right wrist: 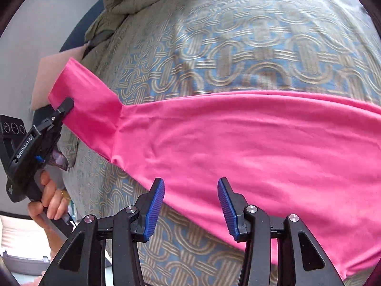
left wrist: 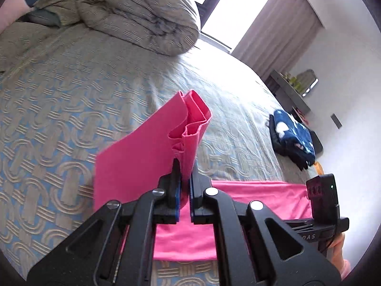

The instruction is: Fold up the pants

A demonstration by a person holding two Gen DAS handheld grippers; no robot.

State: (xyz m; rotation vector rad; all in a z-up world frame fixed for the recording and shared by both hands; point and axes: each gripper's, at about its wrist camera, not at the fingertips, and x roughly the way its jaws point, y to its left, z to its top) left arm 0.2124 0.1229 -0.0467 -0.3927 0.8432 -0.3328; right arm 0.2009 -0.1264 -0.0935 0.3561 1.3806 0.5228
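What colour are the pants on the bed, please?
Bright pink pants, plain with no pattern; the right wrist view shows them best.

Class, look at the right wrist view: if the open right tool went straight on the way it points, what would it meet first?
Most likely the bright pink fabric pants spread on the patterned blue-and-beige bedspread; the right tool points at their near edge, though depth is uncertain.

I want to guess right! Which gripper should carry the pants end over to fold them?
Probably the left gripper: it is shut on the lifted end of the pants. The right gripper is open, holding nothing.
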